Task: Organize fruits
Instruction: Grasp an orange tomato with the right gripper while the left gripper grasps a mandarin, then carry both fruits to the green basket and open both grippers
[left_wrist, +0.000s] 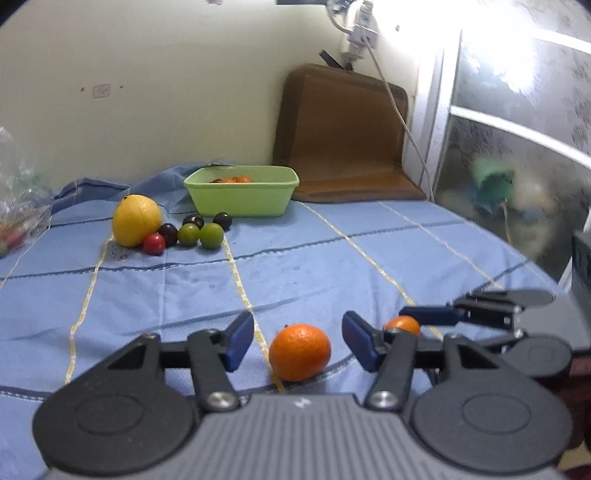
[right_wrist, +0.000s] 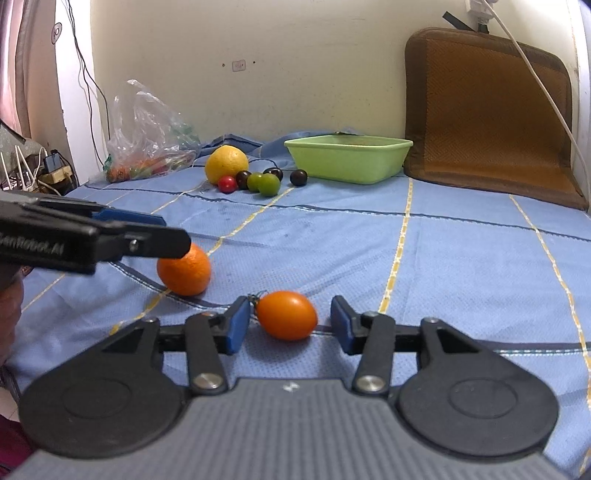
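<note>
My left tongs (left_wrist: 297, 341) gape around the mandarin (left_wrist: 299, 351); my right tongs (right_wrist: 286, 323) gape around what looks like an orange tomato (right_wrist: 287, 314).

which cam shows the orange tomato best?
Right wrist: the orange tomato lies whole between the open right gripper fingers, stem visible. Left wrist shows only its top, behind the left gripper finger.

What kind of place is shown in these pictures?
Probably a room at home, perhaps a bedroom: a blue sheet covers the surface, a brown mat leans on the wall, and a plastic bag lies nearby.
</note>
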